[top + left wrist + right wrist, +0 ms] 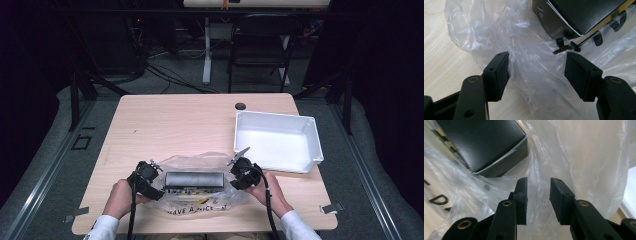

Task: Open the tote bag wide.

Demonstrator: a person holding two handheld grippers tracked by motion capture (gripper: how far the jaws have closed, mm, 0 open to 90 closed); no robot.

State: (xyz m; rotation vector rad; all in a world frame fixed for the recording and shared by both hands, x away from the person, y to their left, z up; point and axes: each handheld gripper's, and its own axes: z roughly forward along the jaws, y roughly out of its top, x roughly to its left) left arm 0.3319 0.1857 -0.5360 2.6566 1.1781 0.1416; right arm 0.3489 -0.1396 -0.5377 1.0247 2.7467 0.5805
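From where I stand, the black box [194,179] lies on its side inside the clear plastic bag [200,165] near the front edge of the desk [170,120], at about six o'clock on the desktop, with the empty white bin [278,140] off at roughly three o'clock. The left hand-held gripper [150,172] sits at the bag's nine o'clock end with its jaws fairly wide and only loose film bulging between them; nothing is pinched in the left gripper view. The right hand-held gripper [239,161] sits at the three o'clock end with its jaws narrower, a fold of film standing in the gap but not pressed by the pads [521,192]. With neither side gripping, I reckon the slack bag could settle back over the box and close its mouth. A careless close could catch several layers at once, or nip the box corner along with the film. The thin plastic may also slip or tear under a hard pull, dragging the box toward the desk edge.
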